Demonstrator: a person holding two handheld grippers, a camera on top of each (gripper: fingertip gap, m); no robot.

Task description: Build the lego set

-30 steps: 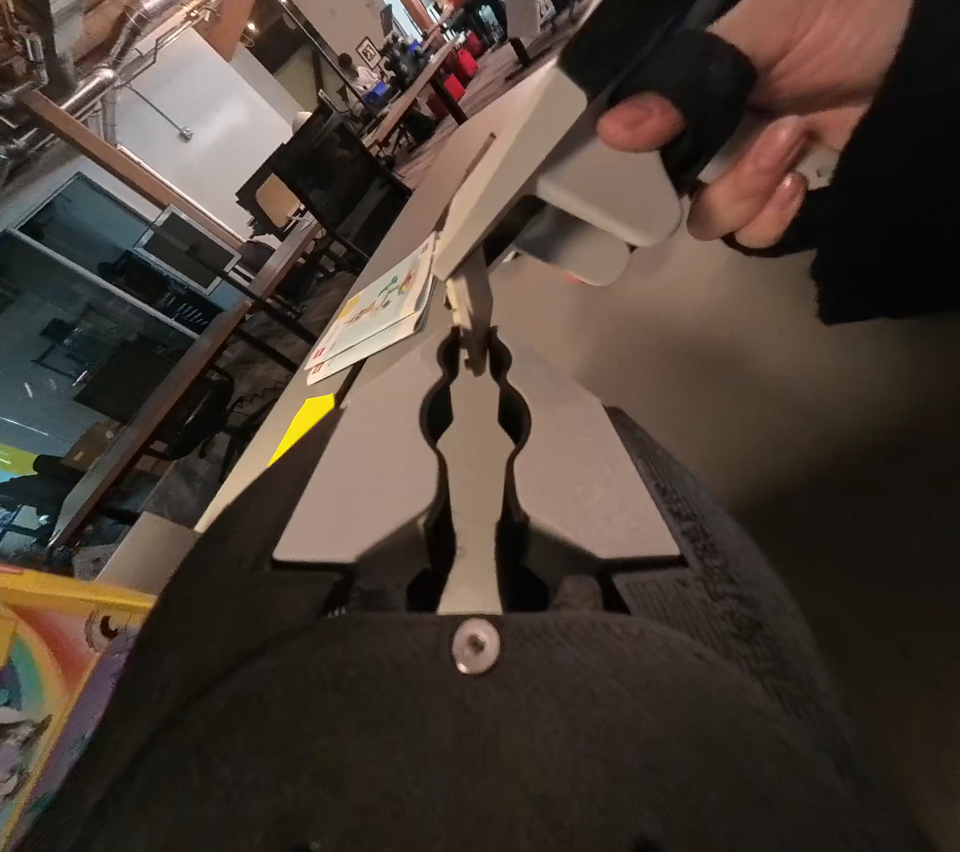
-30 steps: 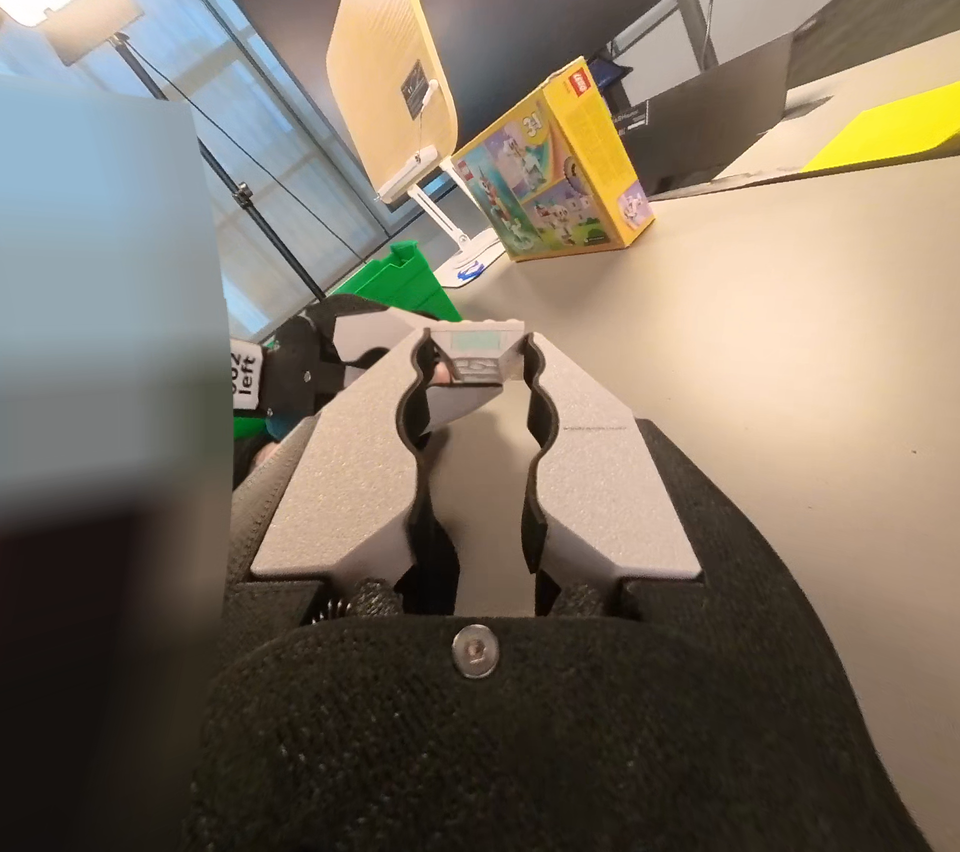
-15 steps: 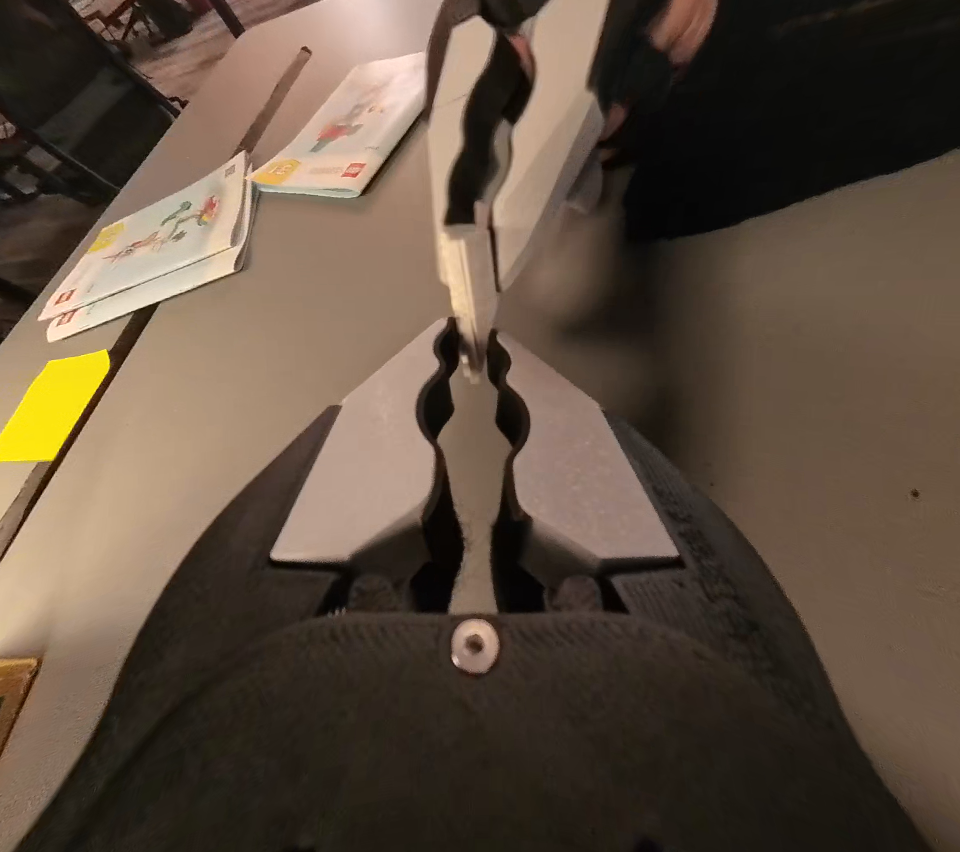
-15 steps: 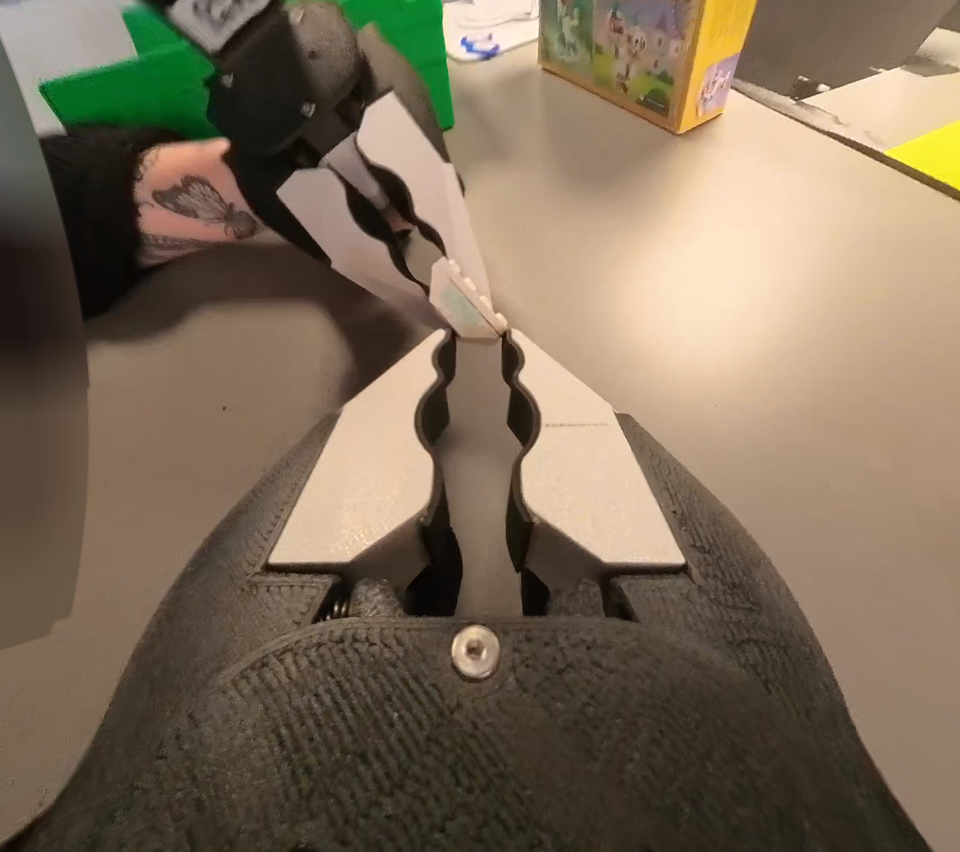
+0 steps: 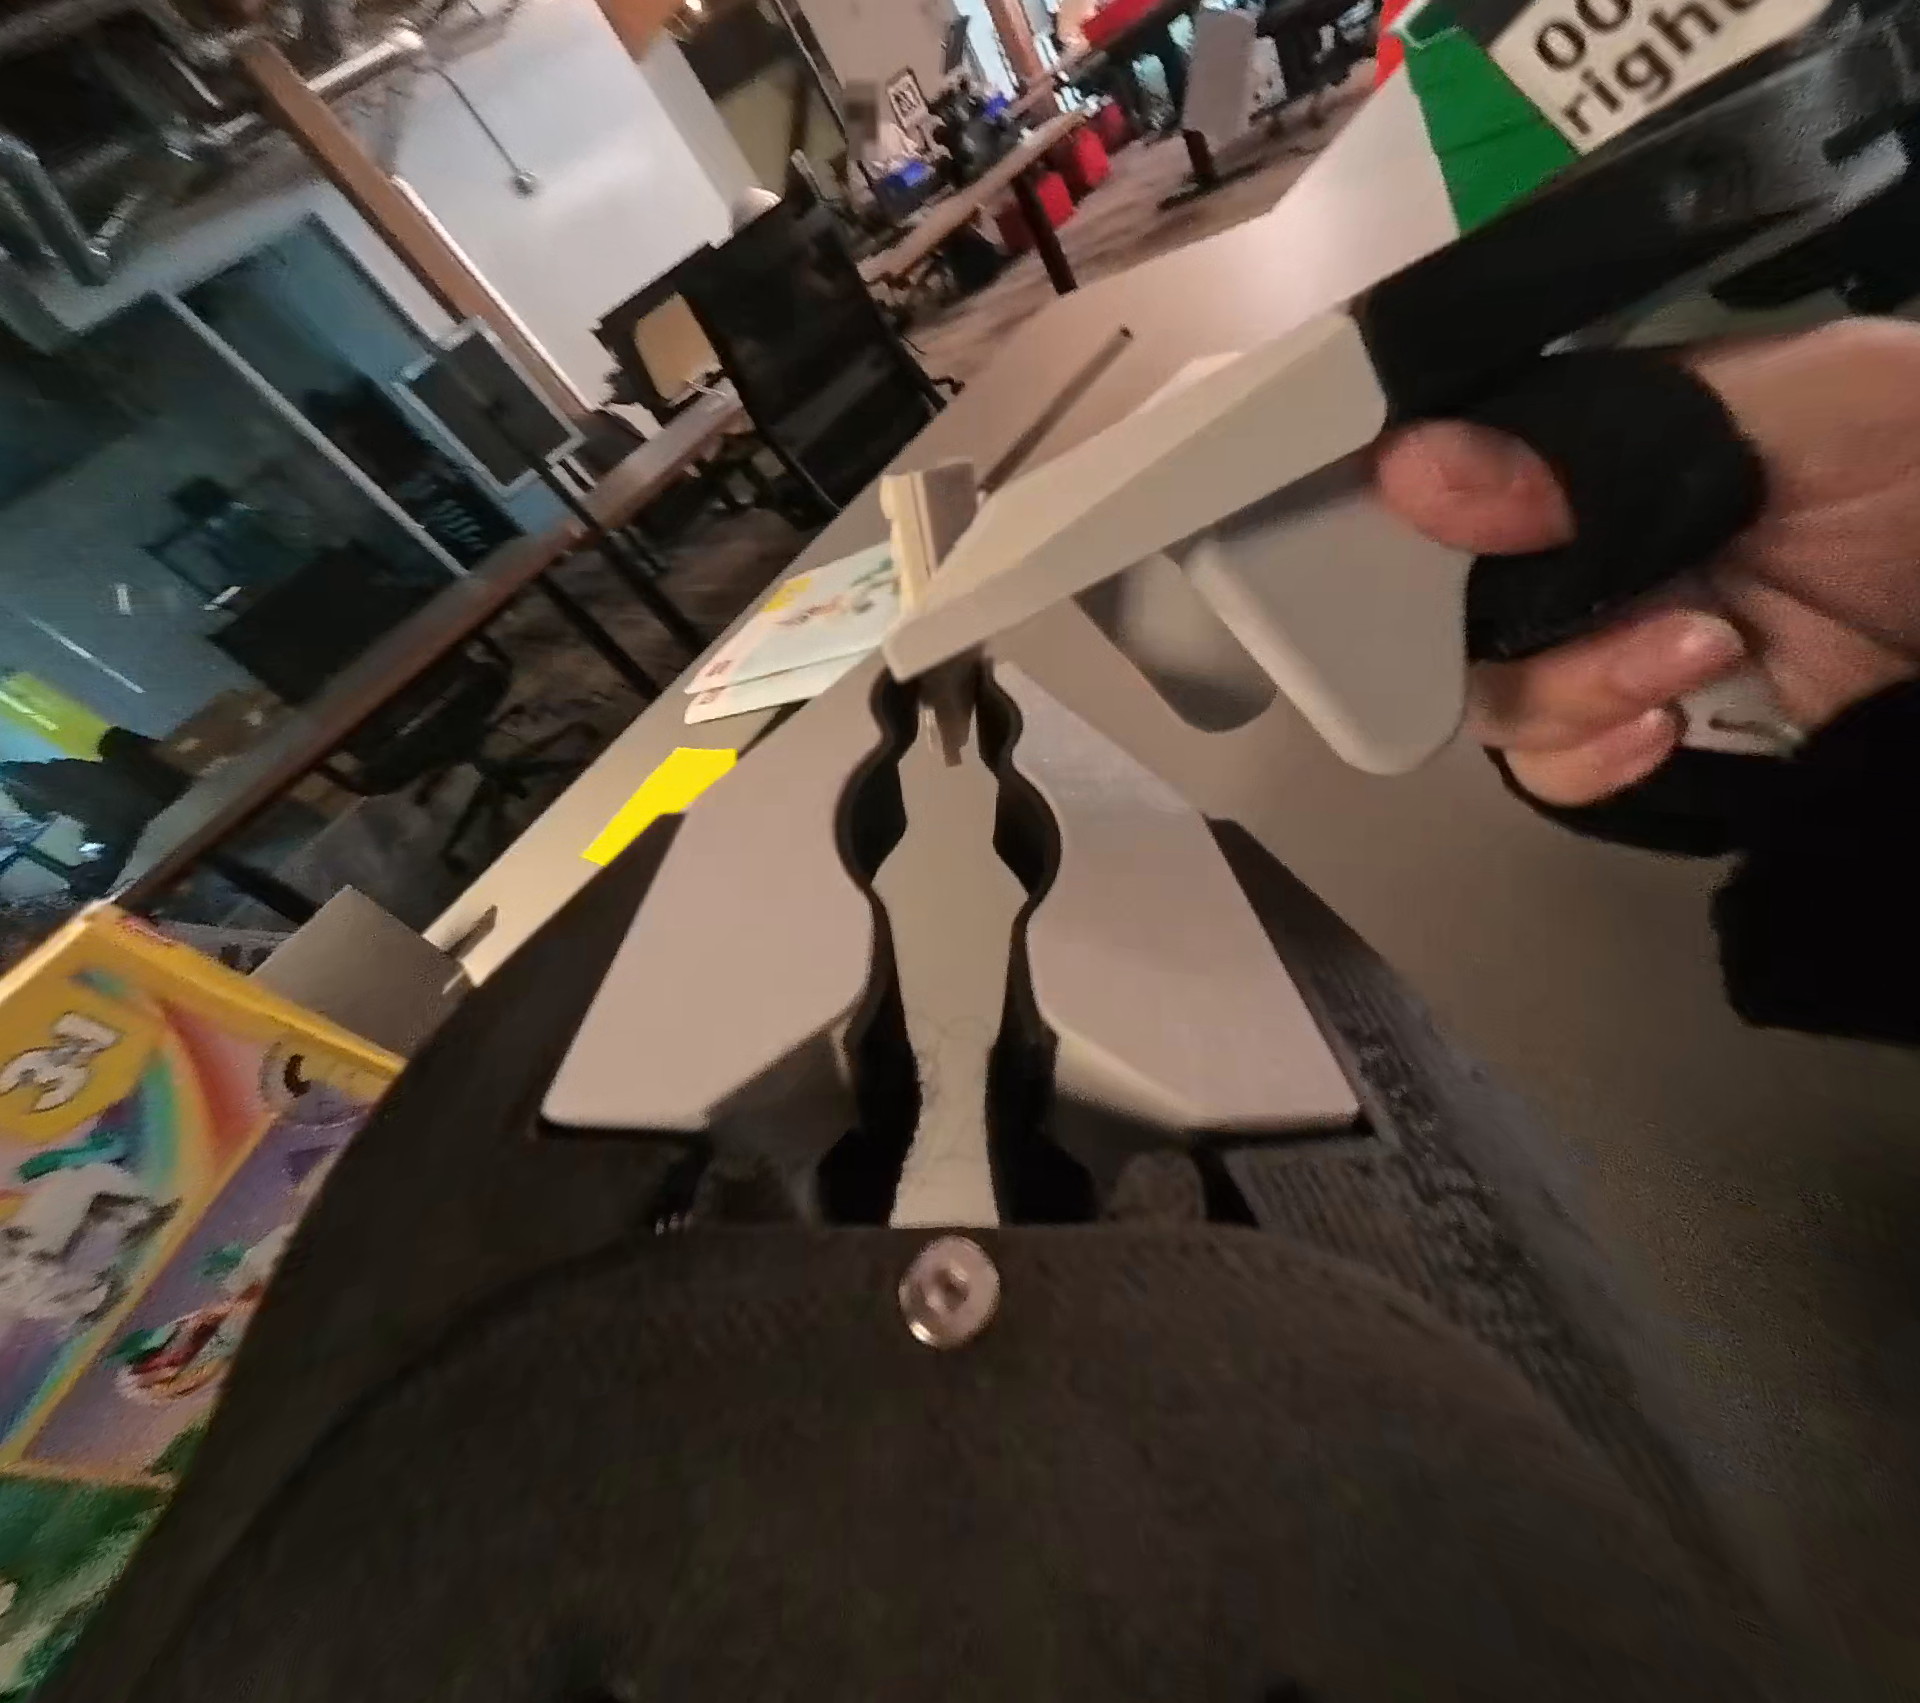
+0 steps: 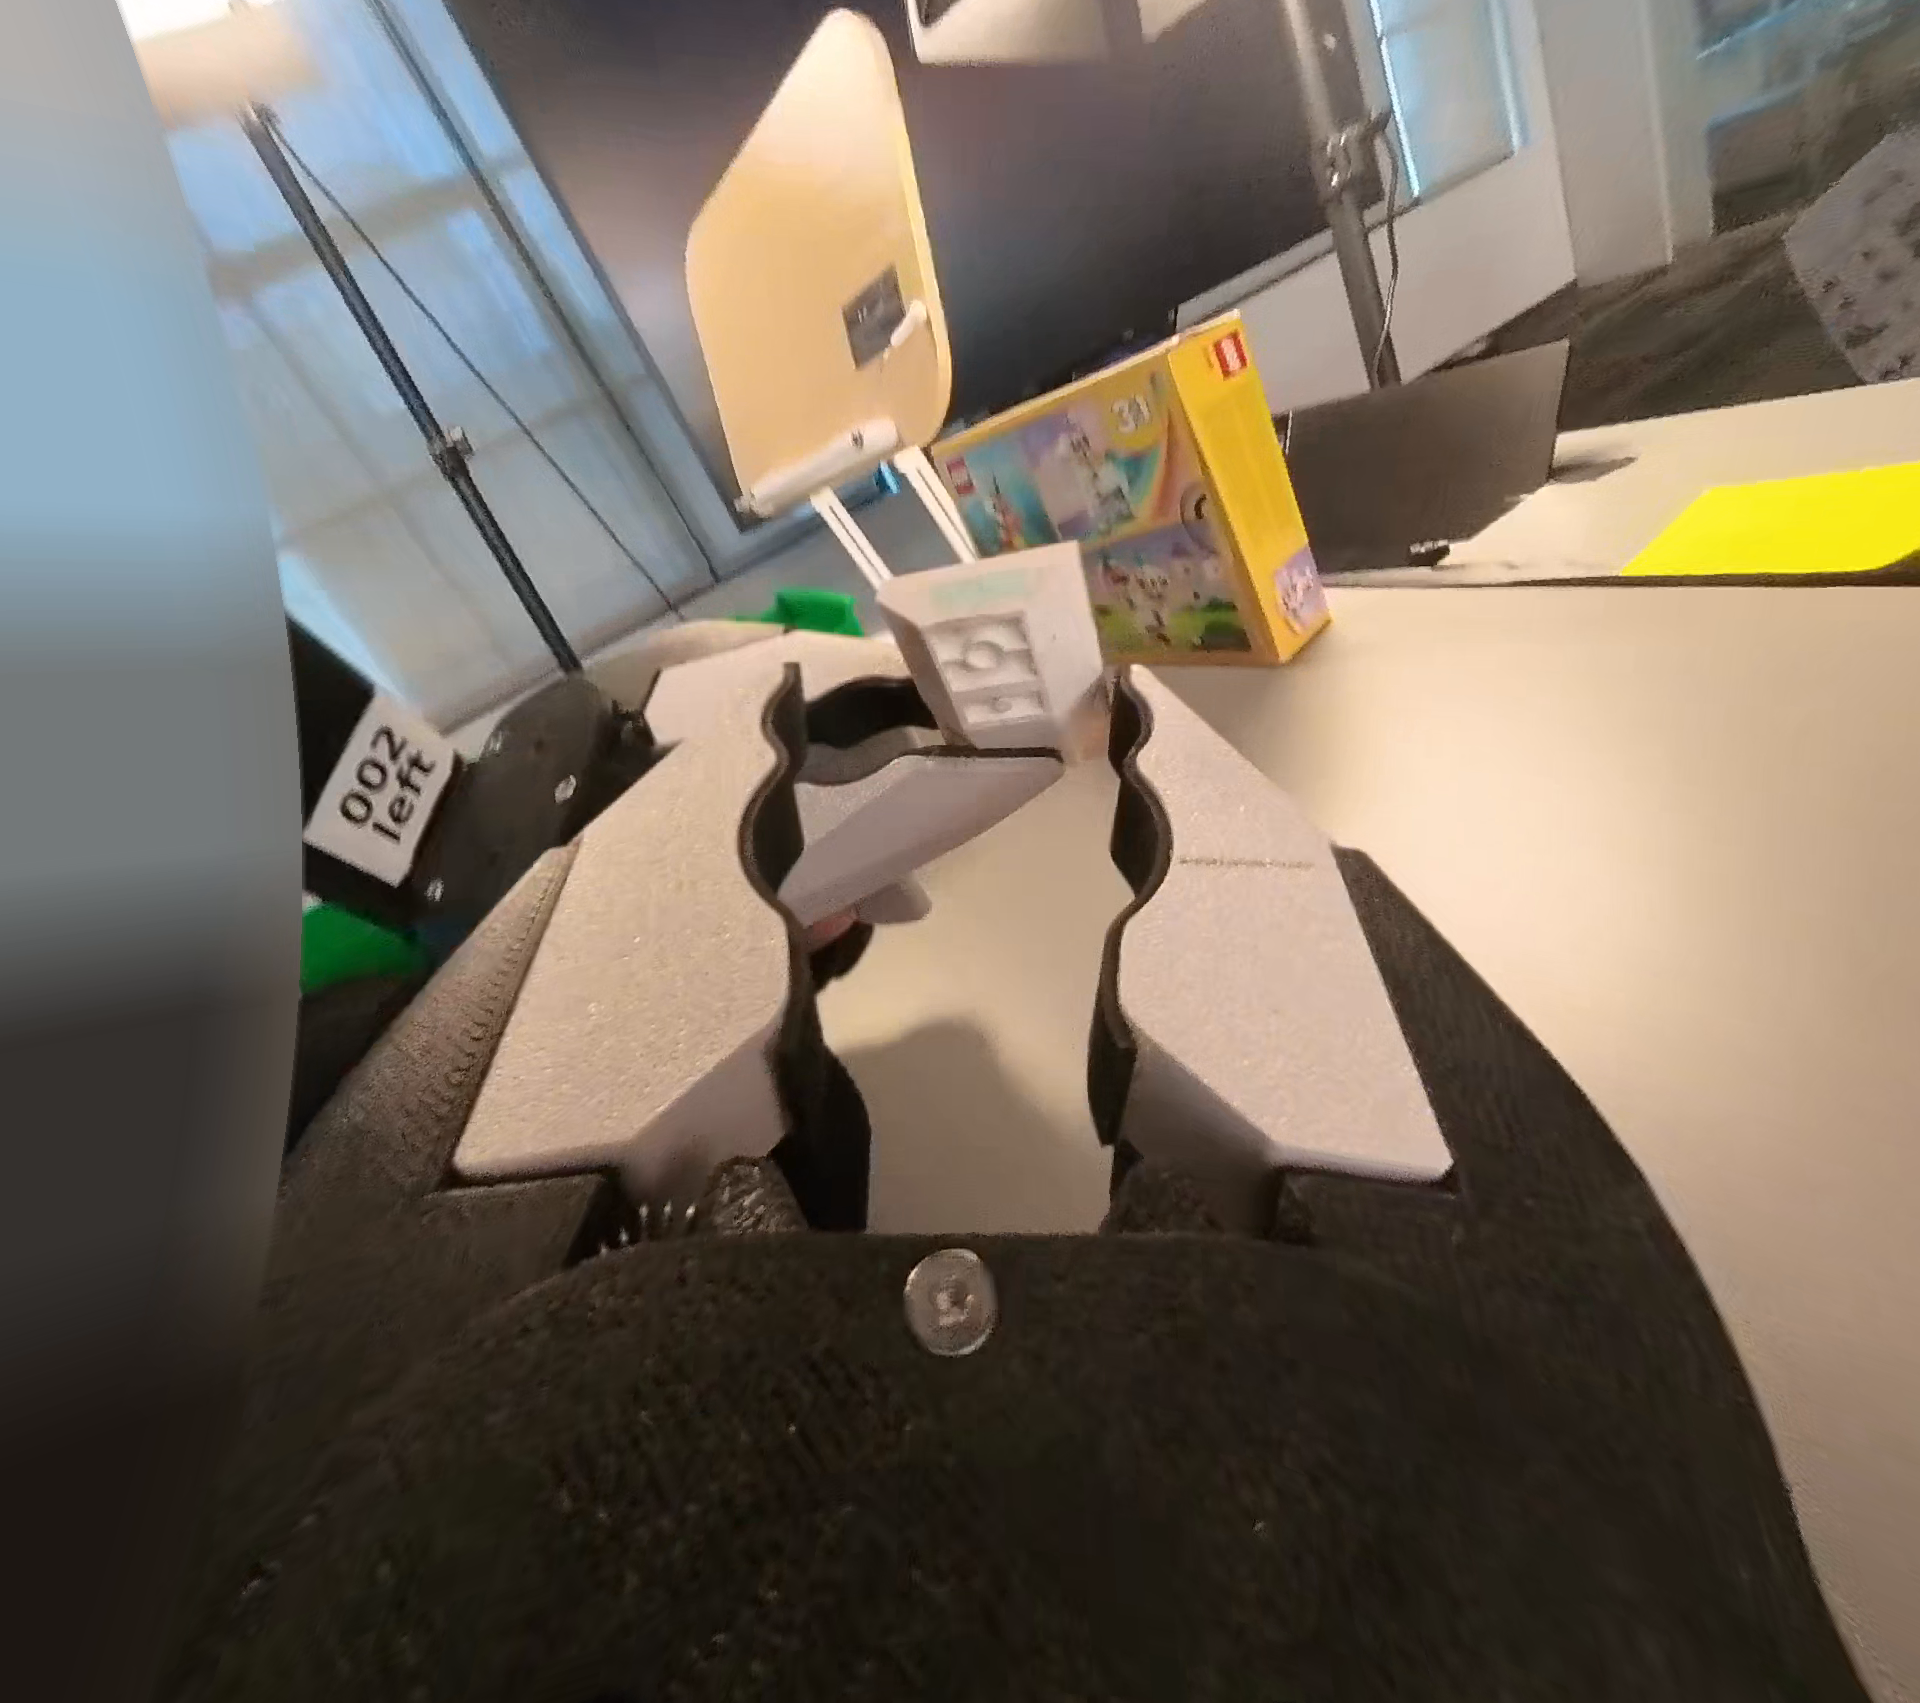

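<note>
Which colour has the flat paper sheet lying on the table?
Bright yellow; the paper sheet shows best in the right wrist view.

The left gripper (image 5: 948, 718) sits at frame centre, fingers nearly together, pinching. The right gripper (image 6: 951, 718) has its fingers spread wide apart. A hand (image 5: 1704, 573) at the right edge grips its handle.

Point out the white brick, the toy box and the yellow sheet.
white brick (image 6: 992, 677), right wrist view, on its studded underside.
toy box (image 6: 1132, 500), right wrist view, on its picture face.
yellow sheet (image 5: 665, 801), left wrist view, on its flat middle.
</note>
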